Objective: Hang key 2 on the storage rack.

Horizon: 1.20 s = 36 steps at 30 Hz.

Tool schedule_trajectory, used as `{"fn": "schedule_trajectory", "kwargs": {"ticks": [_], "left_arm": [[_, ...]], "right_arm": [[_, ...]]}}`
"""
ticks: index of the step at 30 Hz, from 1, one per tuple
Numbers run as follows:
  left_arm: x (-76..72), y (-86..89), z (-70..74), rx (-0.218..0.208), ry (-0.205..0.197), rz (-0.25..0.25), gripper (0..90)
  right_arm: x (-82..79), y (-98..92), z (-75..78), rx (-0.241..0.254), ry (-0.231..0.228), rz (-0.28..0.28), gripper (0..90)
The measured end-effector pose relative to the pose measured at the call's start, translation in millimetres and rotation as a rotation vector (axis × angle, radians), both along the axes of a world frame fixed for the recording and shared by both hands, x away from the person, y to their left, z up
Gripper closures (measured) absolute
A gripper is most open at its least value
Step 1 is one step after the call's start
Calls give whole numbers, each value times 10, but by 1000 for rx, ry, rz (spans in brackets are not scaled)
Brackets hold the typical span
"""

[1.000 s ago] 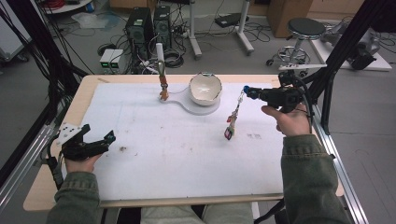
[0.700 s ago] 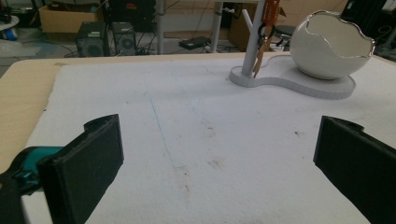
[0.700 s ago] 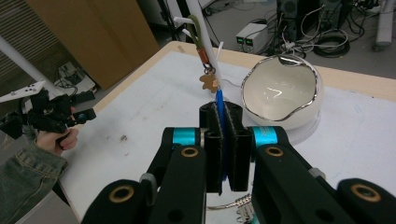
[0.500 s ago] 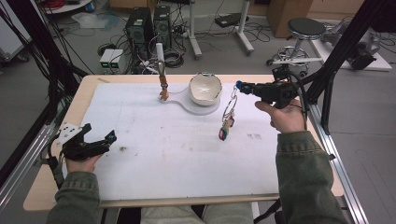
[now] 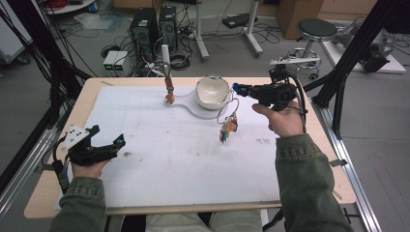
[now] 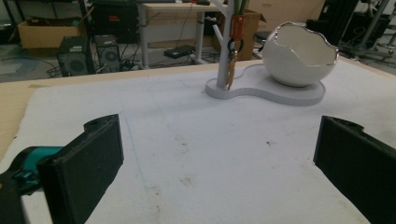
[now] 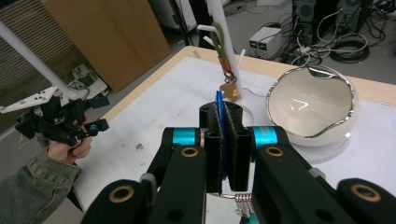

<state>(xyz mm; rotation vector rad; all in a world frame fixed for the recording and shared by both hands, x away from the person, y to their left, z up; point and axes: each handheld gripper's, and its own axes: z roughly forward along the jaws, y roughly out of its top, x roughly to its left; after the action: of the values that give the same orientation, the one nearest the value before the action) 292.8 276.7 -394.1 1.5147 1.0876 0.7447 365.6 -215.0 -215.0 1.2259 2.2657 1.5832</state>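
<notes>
My right gripper is held in the air just right of the white egg-shaped bowl. It is shut on the blue tab of a keychain. The keychain's ring and coloured tags hang down below the jaws, over the white mat. The bowl sits on a white base that carries an upright post. A brown leather key fob hangs on the post. My left gripper rests open at the mat's left side, jaws wide apart.
A white mat covers most of the wooden table. Black frame struts rise at the right edge and a rail runs along the left. Computers and cables lie on the floor beyond the far edge.
My right gripper has moved left toward the bowl, carrying the dangling keychain with it. The left gripper has stayed in place, open.
</notes>
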Motion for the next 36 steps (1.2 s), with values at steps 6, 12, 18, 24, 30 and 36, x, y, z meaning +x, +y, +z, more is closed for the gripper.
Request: {"fn": "schedule_trajectory", "kwargs": {"ticks": [6,12,18,24,30,36], "left_arm": [[-6,-56,80,-11,-20,-19,20],[-12,-100,175,-10,-31,-38,20],[1,-133,259,-46,-44,-59,20],[43,-198,352,-65,-65,-76,20],[72,-292,387,-82,-78,-104,20],[90,-374,412,-119,-99,-135,20]], "right_arm": [[-10,140,19,0,-1,31,876],[-20,287,78,9,-5,51,876],[-40,428,147,14,-14,68,877],[-46,543,182,20,-23,81,877],[-43,648,202,33,-22,102,877],[-32,783,204,37,-31,117,876]]}}
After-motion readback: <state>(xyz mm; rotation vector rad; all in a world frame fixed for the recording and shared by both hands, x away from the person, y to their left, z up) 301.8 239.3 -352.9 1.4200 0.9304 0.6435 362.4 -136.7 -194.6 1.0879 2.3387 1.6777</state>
